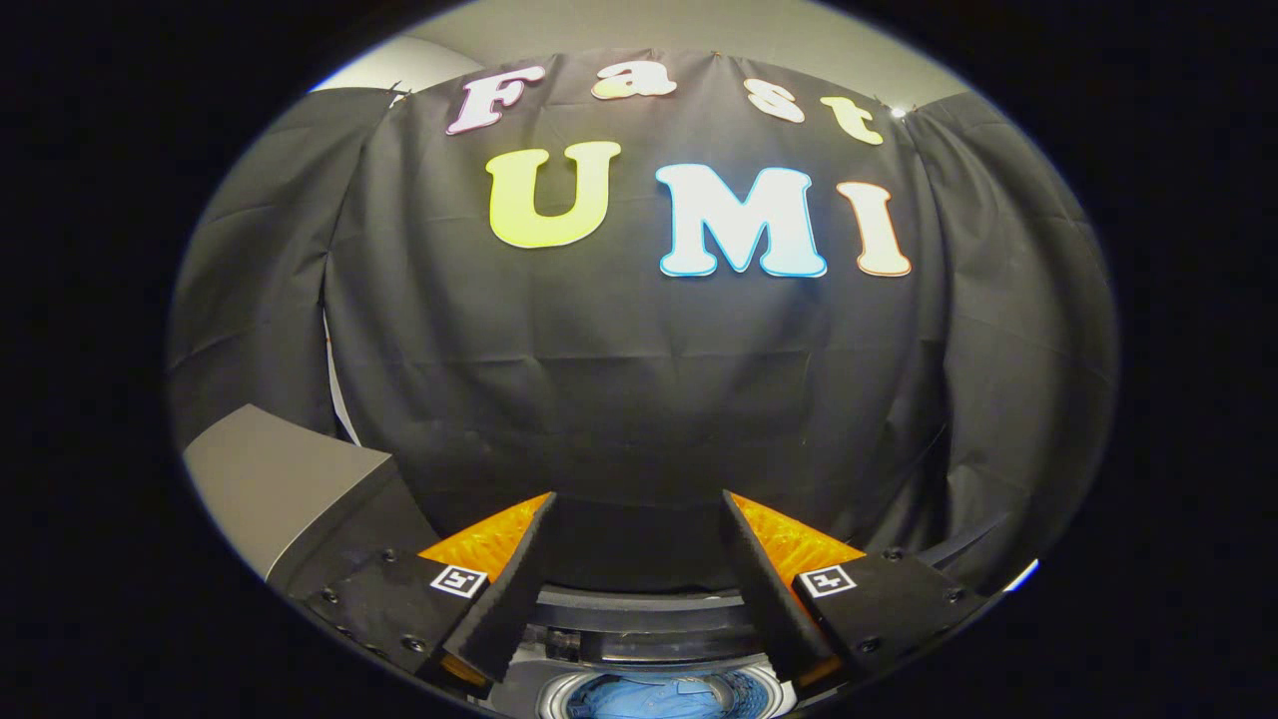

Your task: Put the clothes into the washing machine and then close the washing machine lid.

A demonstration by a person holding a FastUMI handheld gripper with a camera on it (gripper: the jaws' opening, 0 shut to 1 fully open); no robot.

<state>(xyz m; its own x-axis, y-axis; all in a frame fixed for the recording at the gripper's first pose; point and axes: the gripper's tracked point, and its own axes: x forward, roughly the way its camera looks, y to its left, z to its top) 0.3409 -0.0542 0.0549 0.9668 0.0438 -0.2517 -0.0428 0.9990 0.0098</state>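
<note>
blue clothes (664, 699), a crumpled bundle of cloth, lie inside the round drum opening of the washing machine (639, 624) at the bottom centre of the frame, ringed by a pale metallic rim with a dark curved band above it. the gripper (639, 519) hangs right above that opening, its two fingers spread wide apart and holding nothing; the gap between them shows the dark rim of the machine and the wall beyond. each finger carries a small square black-and-white marker near its base. at the lower left of the frame, just beside the left finger, sits a grey flat-topped box-shaped surface (275, 479) with a dark side. past the fingertips, the black cloth booth wall (639, 399) fills the middle and upper frame, with creases and folds running down it. above the cloth, at the top of the frame, a pale ceiling (639, 25) shows.
</note>
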